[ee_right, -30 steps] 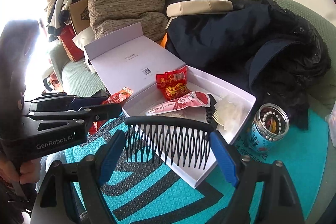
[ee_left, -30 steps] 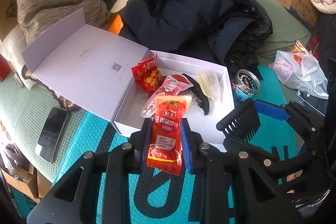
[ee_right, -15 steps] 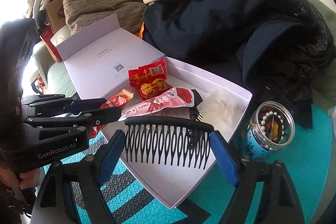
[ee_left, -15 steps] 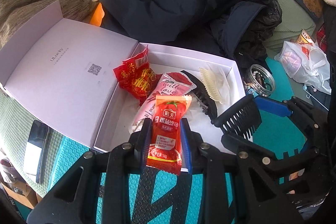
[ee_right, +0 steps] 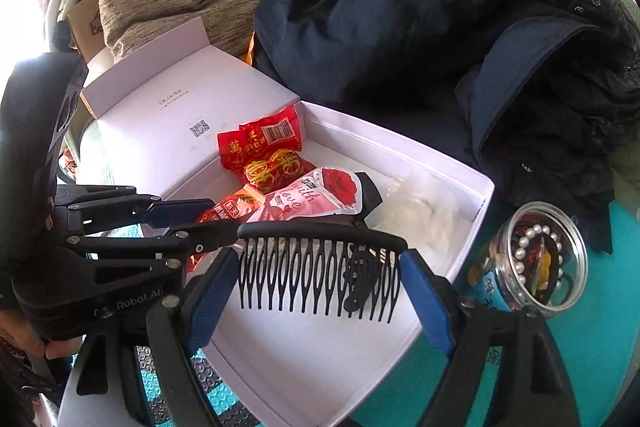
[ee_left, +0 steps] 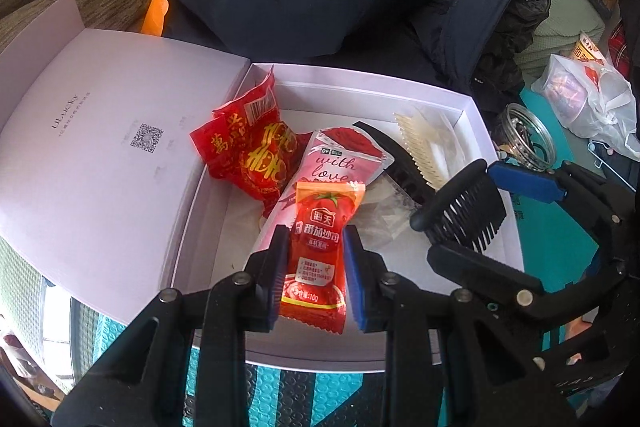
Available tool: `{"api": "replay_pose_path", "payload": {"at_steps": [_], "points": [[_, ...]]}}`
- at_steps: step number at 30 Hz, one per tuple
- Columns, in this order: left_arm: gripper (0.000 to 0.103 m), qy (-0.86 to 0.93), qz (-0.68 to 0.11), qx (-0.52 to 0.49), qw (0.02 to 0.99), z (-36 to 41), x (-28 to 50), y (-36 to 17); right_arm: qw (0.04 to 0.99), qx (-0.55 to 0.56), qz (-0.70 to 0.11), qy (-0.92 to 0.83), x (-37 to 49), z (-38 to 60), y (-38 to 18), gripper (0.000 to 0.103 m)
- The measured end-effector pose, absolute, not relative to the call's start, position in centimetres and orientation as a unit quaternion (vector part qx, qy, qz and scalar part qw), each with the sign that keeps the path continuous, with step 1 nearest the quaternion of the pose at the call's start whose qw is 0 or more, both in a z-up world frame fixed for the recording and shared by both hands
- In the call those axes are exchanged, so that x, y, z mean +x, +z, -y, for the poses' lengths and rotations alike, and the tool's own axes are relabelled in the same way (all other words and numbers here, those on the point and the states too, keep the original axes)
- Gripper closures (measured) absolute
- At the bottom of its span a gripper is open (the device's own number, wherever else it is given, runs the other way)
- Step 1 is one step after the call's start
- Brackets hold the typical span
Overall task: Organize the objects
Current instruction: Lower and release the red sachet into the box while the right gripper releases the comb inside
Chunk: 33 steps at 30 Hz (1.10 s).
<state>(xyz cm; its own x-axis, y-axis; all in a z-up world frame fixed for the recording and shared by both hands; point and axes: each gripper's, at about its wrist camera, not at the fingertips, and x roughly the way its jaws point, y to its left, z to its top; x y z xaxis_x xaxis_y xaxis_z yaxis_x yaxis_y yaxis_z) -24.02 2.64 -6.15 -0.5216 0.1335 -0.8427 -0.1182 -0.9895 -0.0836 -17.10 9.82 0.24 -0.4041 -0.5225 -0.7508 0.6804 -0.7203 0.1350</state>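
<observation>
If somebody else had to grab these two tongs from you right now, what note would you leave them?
Left tongs: shut on the ketchup sachet, held over the open white box.
Right tongs: shut on the black comb by its two ends, teeth down, also over the box.
Already in the box: red snack packet, pink "with love" pouch, a cream comb on a dark one.
Left to do: release the sachet and the comb into the box. The bead jar stands outside on the teal mat; the lid is open.
</observation>
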Motion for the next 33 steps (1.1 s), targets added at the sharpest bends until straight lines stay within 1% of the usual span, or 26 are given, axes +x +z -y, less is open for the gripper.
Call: {"api": "replay_pose_path", "payload": {"at_steps": [9, 18, 25, 33], "points": [[0.078, 0.864, -0.013, -0.497, 0.079, -2.8, -24.9, -8.1, 0.358, 0.427, -0.109, -0.823, -18.0, -9.3, -1.5, 0.02], [0.078, 0.866, -0.03, -0.493, 0.082, -3.2, -25.2, -8.4, 0.351, 0.433, -0.127, -0.82, -18.4, -9.1, -2.5, 0.02], [0.077, 0.864, -0.056, -0.493, 0.083, -3.5, -24.9, -9.1, 0.349, 0.426, -0.169, -0.818, -18.0, -8.3, -3.0, 0.019], [0.077, 0.863, -0.071, -0.494, 0.082, -3.5, -24.8, -9.4, 0.343, 0.43, -0.194, -0.812, -17.9, -7.5, -3.4, 0.019]]}}
